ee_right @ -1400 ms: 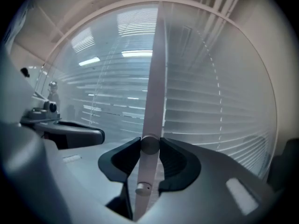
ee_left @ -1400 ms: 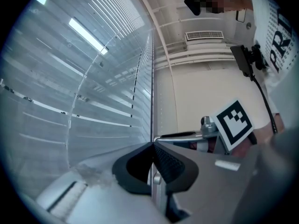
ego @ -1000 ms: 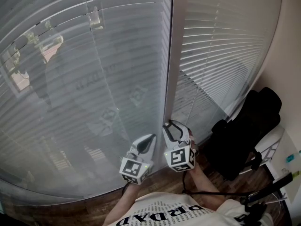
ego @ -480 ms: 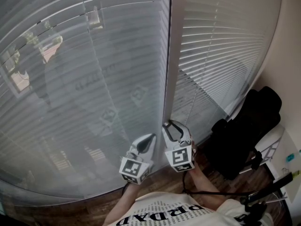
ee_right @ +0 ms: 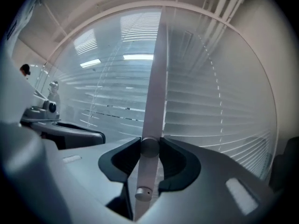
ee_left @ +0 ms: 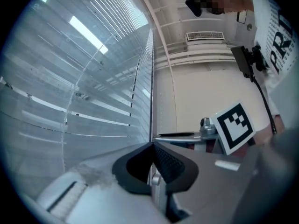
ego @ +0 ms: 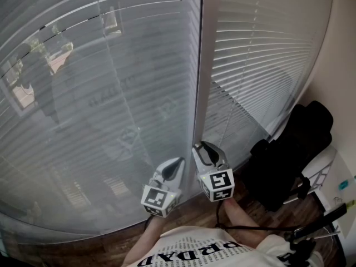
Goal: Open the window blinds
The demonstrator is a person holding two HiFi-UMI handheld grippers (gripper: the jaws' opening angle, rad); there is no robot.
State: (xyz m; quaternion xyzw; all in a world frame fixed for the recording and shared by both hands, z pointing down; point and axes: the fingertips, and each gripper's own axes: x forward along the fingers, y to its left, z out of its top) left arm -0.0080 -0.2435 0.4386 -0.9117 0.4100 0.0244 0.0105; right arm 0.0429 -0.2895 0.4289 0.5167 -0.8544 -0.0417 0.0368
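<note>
Two window blinds (ego: 100, 93) flanked the window post (ego: 201, 65). Their one tilt wand (ee_right: 145, 174) hung upright just in front of that post, pinched crosswise between the jaws of the right gripper (ego: 202, 147), the nearer one. The left gripper (ego: 179, 163) sat just left of the post, its jaws pressed together on nothing.

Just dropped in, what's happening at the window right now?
A person stands at the blinds with a gripper in each hand. The right gripper is clamped on the wand hanging between the two blinds. The left gripper is shut, empty, just beside it. The slats look nearly closed.
</note>
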